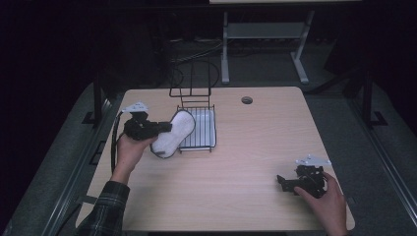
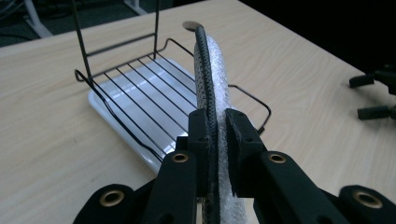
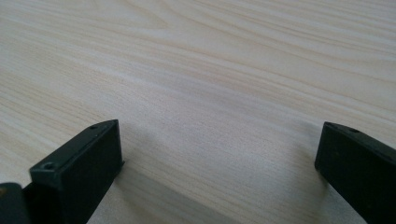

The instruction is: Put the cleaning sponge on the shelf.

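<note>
While clamping the insole, left gripper points level.

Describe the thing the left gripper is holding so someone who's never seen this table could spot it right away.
Start at the black wire rack on its white tray, at the far left of the wooden table. Over the rack's near left corner, the left gripper is shut on a flat, oblong white insole with a dark edge. It is the only soft, pale, foot-shaped thing there.
</note>
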`<state>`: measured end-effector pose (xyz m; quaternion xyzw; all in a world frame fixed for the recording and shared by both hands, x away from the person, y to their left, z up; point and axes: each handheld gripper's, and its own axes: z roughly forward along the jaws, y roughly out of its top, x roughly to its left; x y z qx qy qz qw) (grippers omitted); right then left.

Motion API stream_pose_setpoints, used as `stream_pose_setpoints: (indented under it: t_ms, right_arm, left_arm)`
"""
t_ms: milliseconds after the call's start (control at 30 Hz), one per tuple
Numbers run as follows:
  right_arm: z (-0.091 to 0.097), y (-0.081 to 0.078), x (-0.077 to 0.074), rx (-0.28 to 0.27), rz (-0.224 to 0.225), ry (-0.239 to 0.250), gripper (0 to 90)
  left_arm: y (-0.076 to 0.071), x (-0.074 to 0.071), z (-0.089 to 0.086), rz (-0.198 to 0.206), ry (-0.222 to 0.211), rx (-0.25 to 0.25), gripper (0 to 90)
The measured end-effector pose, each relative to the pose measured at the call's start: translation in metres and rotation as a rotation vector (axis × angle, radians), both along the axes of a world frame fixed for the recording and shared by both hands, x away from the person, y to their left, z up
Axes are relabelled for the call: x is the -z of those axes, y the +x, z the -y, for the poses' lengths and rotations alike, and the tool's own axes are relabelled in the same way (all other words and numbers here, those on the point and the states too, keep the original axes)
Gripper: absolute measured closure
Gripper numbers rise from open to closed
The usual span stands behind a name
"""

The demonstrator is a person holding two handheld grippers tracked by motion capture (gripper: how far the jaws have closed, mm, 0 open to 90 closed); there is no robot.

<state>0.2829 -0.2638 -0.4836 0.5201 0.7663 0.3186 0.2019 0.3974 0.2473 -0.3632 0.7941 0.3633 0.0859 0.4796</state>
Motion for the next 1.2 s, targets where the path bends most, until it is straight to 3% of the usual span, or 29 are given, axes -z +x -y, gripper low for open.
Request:
stream_pose_setpoints:
  t_ms: [267,533,667,733,833,1200]
  right_arm:
    - [0.0,0.0,0.0,0.0,-0.001,0.001,0.2]
    - [0.0,0.0,0.0,0.0,-0.001,0.001,0.2]
    - [0.0,0.0,0.0,0.0,-0.001,0.001,0.2]
    - [0.0,0.0,0.0,0.0,-0.001,0.001,0.2]
    - [0.0,0.0,0.0,0.0,-0.001,0.001,0.2]
    - [0.0,0.0,0.0,0.0,-0.001,0.001,0.2]
  left_arm:
    - [0.018,0.001,0.002,-0.004,-0.029,-0.024,81.0]
    - [0.039,0.002,0.006,-0.008,-0.007,-0.038,81.0]
    - [0.048,0.002,0.01,-0.011,-0.017,-0.041,81.0]
    - [0.051,0.004,0.012,-0.018,-0.038,-0.038,81.0]
    - [0.055,0.007,0.016,-0.022,-0.025,-0.037,80.9]
    - [0.072,0.018,0.027,-0.036,-0.042,-0.045,80.7]
